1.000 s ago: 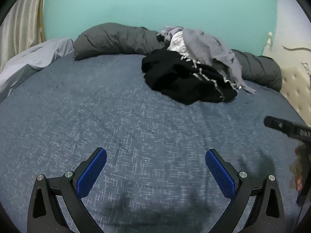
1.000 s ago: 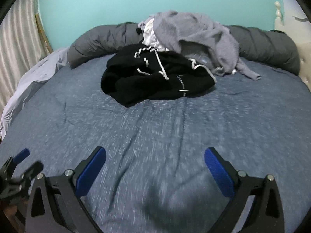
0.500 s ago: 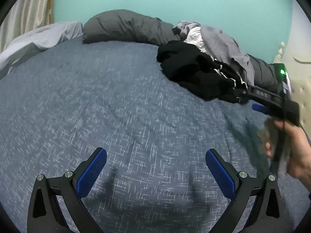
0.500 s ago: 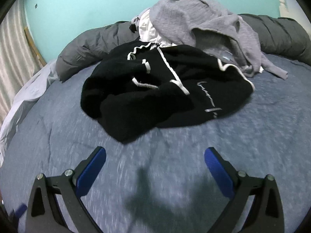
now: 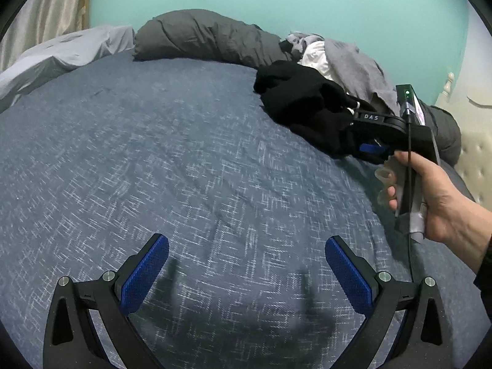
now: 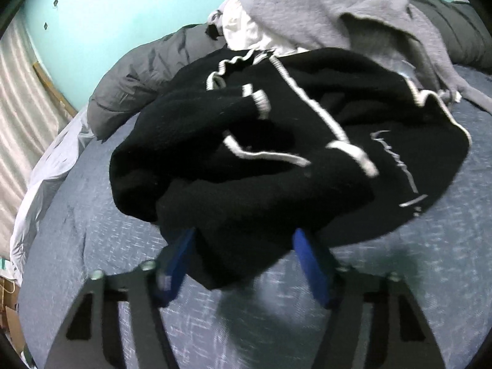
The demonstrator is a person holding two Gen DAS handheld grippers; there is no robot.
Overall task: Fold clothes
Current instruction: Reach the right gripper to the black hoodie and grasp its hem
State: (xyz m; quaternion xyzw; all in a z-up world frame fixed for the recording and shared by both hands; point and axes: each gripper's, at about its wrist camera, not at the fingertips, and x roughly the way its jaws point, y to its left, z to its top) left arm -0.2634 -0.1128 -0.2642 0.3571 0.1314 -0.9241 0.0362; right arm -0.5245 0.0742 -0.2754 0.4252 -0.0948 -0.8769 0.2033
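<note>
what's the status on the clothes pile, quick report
Right gripper closing, black garment hem between its pads. Left gripper open over bare bed sheet. Grey garment lies behind the black one, partly over it.

Three garments, two tongs.

right gripper jaws closing on cloth; left gripper jaws spread wide.
</note>
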